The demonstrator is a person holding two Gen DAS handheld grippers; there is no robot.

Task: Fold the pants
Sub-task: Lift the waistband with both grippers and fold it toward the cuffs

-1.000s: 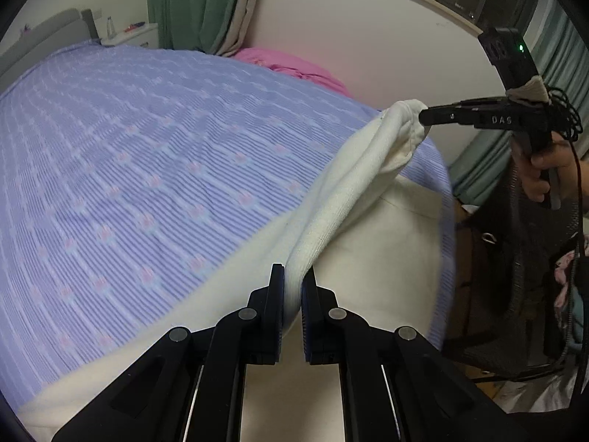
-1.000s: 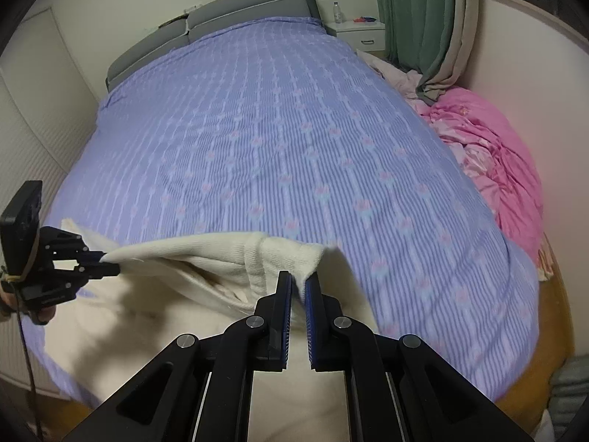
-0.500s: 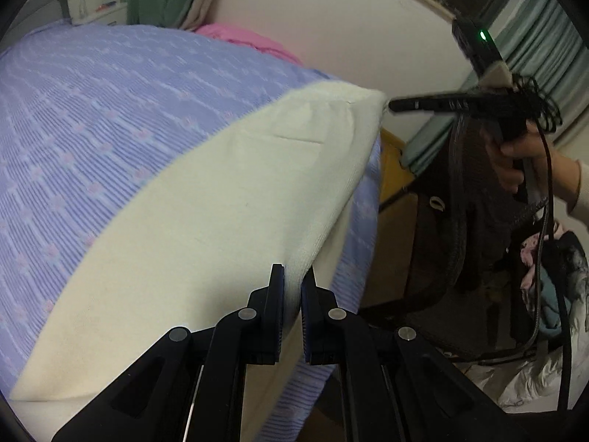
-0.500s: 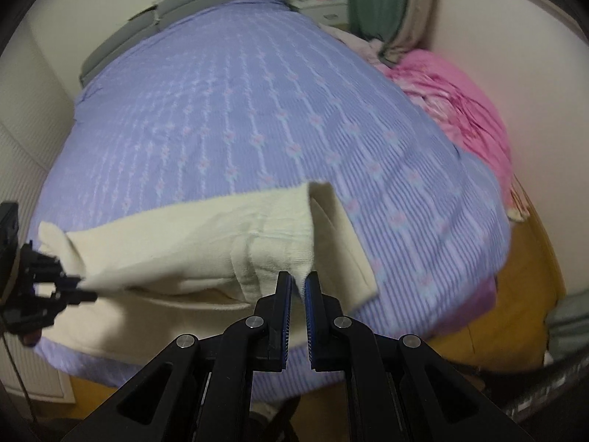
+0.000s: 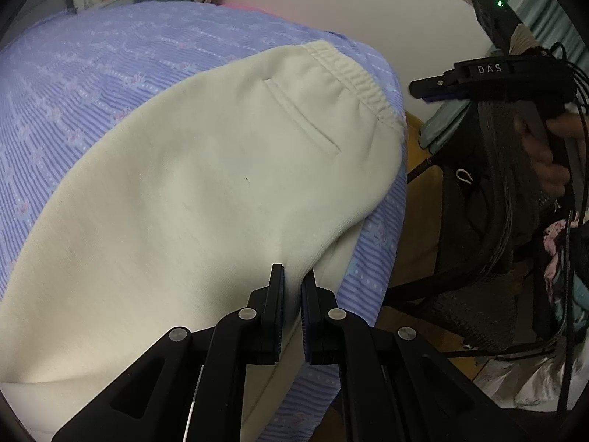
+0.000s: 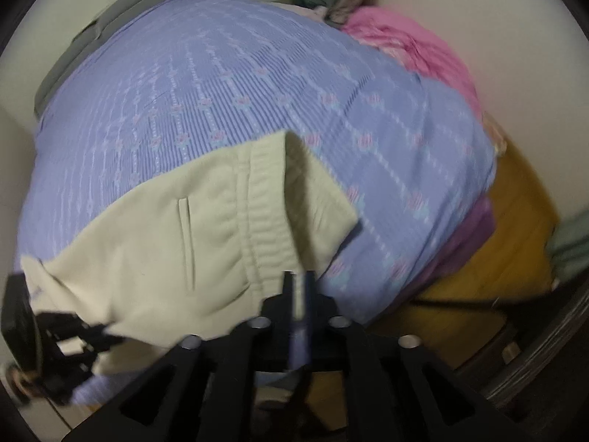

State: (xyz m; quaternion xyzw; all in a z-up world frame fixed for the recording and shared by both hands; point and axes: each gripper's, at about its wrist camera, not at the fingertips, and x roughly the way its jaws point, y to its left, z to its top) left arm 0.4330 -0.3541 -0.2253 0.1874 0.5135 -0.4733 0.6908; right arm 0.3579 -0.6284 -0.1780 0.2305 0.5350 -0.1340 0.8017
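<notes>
Cream pants [image 5: 221, 184] lie spread flat on the purple striped bed cover [image 5: 92, 84], with the elastic waistband [image 5: 349, 70] near the bed's edge. My left gripper [image 5: 292, 283] is shut on the pants' near edge, and it shows at the lower left of the right wrist view [image 6: 110, 335]. In the left wrist view my right gripper [image 5: 414, 86] hangs just off the waistband corner, apart from the cloth. Its jaws are opening with nothing between them. The right wrist view is blurred; there the right gripper [image 6: 299, 280] sits just before the pants [image 6: 147, 258] and their waistband [image 6: 265, 213].
A pink blanket [image 6: 405, 44] is bunched at the bed's far side by the wall. Wooden floor [image 6: 515, 258] lies beyond the bed corner. A dark mesh bag [image 5: 478, 258] stands on the floor by the bed. A hand [image 5: 548, 162] holds the right gripper's handle.
Both grippers came down toward the bed's edge and the lifted pants now lie flat. The right gripper let go of the waistband corner and drew off; the left kept its grip.
</notes>
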